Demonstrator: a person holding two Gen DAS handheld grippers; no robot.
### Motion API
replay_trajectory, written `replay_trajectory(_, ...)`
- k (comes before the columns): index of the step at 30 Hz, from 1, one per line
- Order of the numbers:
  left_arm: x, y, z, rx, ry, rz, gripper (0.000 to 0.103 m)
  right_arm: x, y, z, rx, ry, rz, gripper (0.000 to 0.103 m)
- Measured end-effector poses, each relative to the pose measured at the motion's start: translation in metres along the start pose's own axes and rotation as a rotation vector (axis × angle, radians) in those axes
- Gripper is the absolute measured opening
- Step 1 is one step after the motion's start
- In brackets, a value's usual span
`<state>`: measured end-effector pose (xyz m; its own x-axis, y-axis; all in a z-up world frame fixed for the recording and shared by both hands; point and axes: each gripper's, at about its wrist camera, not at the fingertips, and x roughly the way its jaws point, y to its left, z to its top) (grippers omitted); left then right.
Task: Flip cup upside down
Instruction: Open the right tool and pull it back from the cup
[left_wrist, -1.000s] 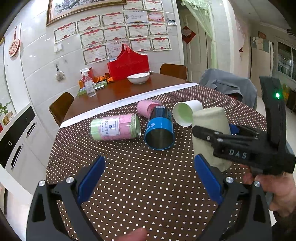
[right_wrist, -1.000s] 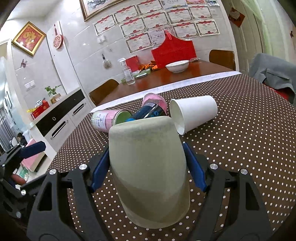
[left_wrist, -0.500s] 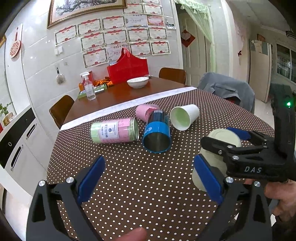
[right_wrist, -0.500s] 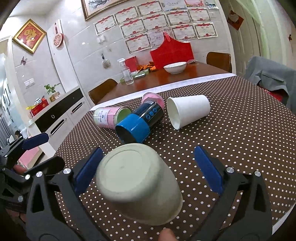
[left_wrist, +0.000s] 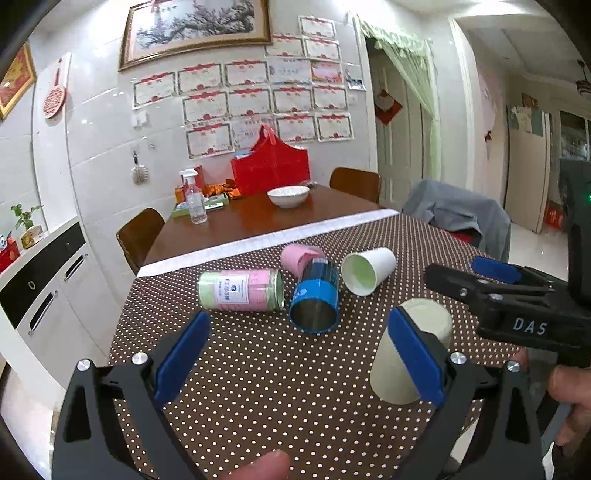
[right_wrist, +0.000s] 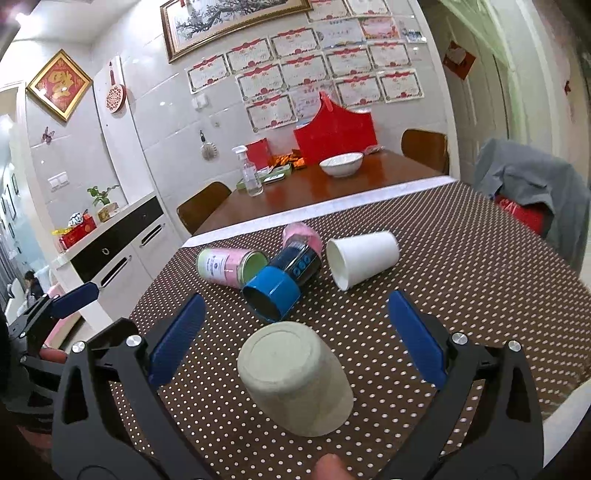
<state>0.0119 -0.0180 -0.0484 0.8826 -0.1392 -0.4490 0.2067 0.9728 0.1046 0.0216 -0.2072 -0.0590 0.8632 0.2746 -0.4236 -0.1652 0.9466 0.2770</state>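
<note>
Cup's down and you've let go!
Your left tool (left_wrist: 299, 356) hangs spread over the counter (left_wrist: 258, 376), while your right tool (right_wrist: 295, 338), pinching the beige cup (right_wrist: 295, 376) a second ago, now gapes wide around it; the cup stands base-up, its rim hidden against the dotted cloth.
</note>
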Motion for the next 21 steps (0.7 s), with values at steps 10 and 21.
replay_trajectory(10, -0.031, -0.003, 0.014, -0.018, -0.075, 0.019, 0.096, -0.044, 0.019, 0.021, -0.064, -0.066, -0.071, 0.097)
replay_trajectory(21, -0.058, -0.005, 0.022, -0.048, -0.135, 0.037, 0.096, -0.084, 0.036, 0.025, -0.115, -0.134, -0.144, 0.097)
